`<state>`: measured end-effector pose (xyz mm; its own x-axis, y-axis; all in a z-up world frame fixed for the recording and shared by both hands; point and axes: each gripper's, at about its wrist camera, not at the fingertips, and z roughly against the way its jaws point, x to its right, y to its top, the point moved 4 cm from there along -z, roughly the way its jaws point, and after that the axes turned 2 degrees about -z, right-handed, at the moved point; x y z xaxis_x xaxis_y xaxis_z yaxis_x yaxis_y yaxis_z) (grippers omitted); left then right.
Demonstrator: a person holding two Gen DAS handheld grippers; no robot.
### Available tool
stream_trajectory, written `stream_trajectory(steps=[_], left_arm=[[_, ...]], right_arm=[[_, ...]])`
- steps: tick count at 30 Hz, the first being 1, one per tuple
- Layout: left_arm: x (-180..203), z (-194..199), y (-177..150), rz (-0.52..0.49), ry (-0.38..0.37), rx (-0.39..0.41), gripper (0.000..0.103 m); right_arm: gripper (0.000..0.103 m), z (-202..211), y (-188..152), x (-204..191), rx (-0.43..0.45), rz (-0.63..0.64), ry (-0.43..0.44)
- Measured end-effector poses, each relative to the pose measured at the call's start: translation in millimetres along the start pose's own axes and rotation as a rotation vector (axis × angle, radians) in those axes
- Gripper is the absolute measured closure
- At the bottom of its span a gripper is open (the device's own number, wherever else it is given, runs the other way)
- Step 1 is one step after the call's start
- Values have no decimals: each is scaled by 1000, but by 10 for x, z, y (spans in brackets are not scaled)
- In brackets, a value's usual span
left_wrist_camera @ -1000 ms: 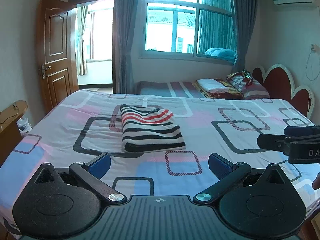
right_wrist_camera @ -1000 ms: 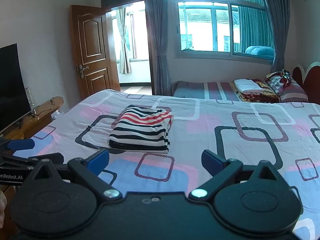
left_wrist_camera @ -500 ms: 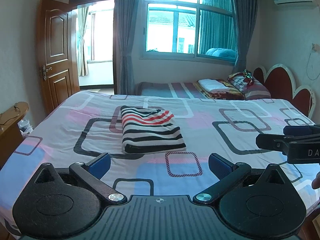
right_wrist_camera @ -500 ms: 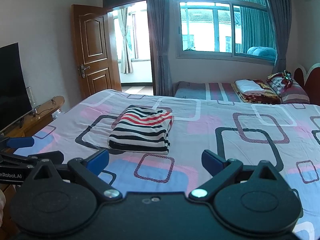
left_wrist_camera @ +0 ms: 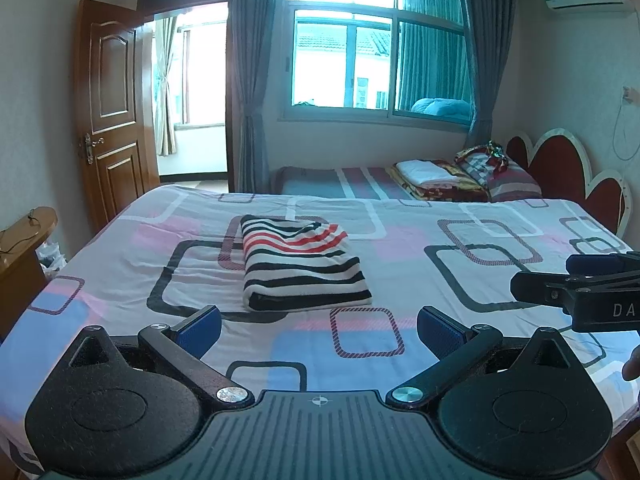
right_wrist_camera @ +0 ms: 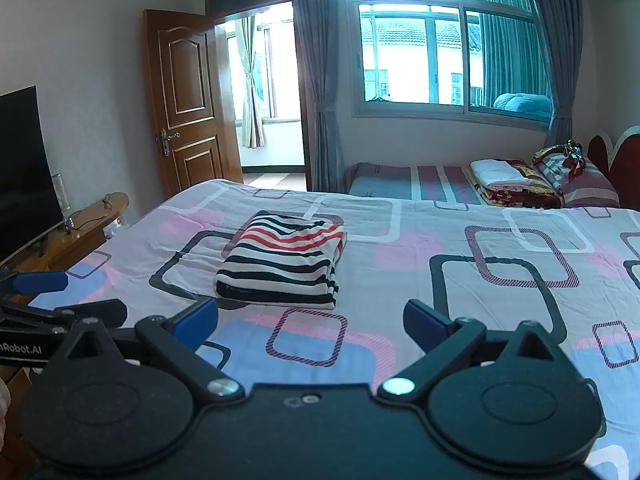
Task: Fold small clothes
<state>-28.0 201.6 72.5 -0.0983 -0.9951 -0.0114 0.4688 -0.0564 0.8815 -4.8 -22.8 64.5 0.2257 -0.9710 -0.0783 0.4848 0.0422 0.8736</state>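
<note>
Daylight is coming through a wide window with grey-blue curtains [left_wrist_camera: 380,64] at the far wall, and a brown panelled wooden door [left_wrist_camera: 110,112] is standing open to its left. Filling the foreground, a large bed with a pale sheet printed in pink, blue and dark rounded squares [left_wrist_camera: 420,248] is carrying the task's thing: a folded garment striped in black, white and red [left_wrist_camera: 302,264], lying flat as a neat rectangular bundle toward the middle-left of the sheet, with its thick folded edge facing the cameras. Beyond the big bed, a second low bed with a striped cover [right_wrist_camera: 416,182] is holding a stack of folded bedding and pillows [right_wrist_camera: 516,180]. A dark flat television screen [right_wrist_camera: 24,168] is sitting on a wooden cabinet at the left edge of the right wrist view.

The left gripper [left_wrist_camera: 318,326] is hovering above the near part of the sheet, its blue-padded fingers [left_wrist_camera: 200,328] spread wide apart and holding nothing, well short of the garment. The right gripper [right_wrist_camera: 310,324] is hanging beside it, its fingers likewise spread wide and empty, apart from the bundle
</note>
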Motion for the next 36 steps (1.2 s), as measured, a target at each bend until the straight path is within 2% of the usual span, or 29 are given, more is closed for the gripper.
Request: stream_trajectory(steps=[31, 36], left_arm=[[-52, -59, 13, -2, -11, -6, 0], [-12, -19, 22, -24, 5, 37, 0]], right_arm=[[4, -42, 8, 42, -8, 0, 6], [4, -64, 5, 50, -10, 5, 15]])
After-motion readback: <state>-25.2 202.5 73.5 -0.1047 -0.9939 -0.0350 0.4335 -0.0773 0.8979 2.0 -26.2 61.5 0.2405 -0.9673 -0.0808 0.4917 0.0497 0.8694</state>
